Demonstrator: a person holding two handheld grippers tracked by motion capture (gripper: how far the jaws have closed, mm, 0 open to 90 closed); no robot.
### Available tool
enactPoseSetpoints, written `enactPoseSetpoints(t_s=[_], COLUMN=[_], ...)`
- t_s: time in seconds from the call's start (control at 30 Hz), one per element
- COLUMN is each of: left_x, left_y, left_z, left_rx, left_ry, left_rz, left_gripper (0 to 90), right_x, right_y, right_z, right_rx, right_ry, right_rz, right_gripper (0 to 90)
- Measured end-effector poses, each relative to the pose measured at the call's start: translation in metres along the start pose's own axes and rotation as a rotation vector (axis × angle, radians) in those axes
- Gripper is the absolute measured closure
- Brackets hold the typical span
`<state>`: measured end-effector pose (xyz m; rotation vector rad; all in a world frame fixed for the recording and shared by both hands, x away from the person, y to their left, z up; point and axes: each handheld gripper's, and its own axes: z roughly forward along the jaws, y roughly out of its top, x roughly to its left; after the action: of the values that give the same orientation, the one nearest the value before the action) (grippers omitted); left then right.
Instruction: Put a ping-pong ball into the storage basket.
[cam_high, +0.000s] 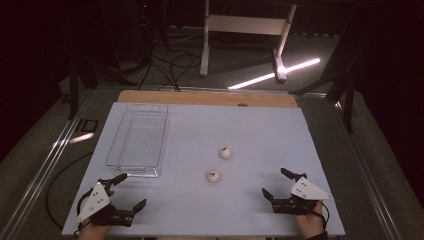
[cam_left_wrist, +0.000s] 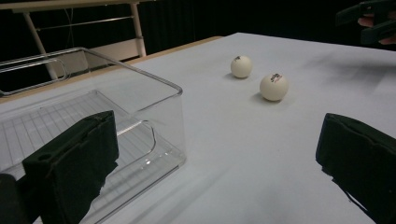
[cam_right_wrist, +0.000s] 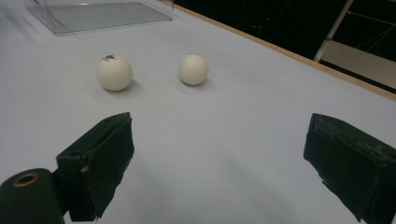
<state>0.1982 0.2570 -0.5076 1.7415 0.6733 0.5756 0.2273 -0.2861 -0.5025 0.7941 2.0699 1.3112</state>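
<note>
Two balls, near (cam_high: 213, 176) and far (cam_high: 226, 153), mid-table, just right of bin (cam_high: 116, 141). Probably light, hard, smooth, quick to roll; best pinched across the middle. Left gripper (cam_high: 122, 191) and right gripper (cam_high: 274, 183) wide open, empty.

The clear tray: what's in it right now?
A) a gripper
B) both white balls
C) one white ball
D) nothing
D: the tray holds nothing, and both balls lie on the table to its right, apart from it.
</note>
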Motion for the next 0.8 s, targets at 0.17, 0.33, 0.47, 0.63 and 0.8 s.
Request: enactPoseSetpoints(t_s=[0.17, 0.33, 0.47, 0.63, 0.8], left_x=[0.001, 0.003, 0.006, 0.006, 0.003], left_y=[0.001, 0.007, 0.016, 0.028, 0.041], left_z=[0.000, -0.002, -0.004, -0.005, -0.004], left_rx=[0.008, 0.005, 0.009, 0.011, 0.034], left_ry=[-0.002, 0.001, -0.005, -0.023, -0.059], left_rz=[0.003, -0.018, -0.022, -0.023, -0.041], left_gripper=[0.5, 0.5, 0.4, 0.4, 0.4], right_x=[0.000, 0.000, 0.000, 0.000, 0.000], right_y=[0.000, 0.000, 0.000, 0.000, 0.000], right_z=[0.000, 0.000, -0.001, -0.002, -0.002], right_rx=[-0.005, -0.006, -0.004, -0.005, -0.006], right_ry=[-0.001, 0.000, 0.001, 0.001, 0.001], right_rz=[0.002, 0.002, 0.007, 0.010, 0.012], right_gripper=[8.4, 8.3, 8.4, 8.4, 8.4])
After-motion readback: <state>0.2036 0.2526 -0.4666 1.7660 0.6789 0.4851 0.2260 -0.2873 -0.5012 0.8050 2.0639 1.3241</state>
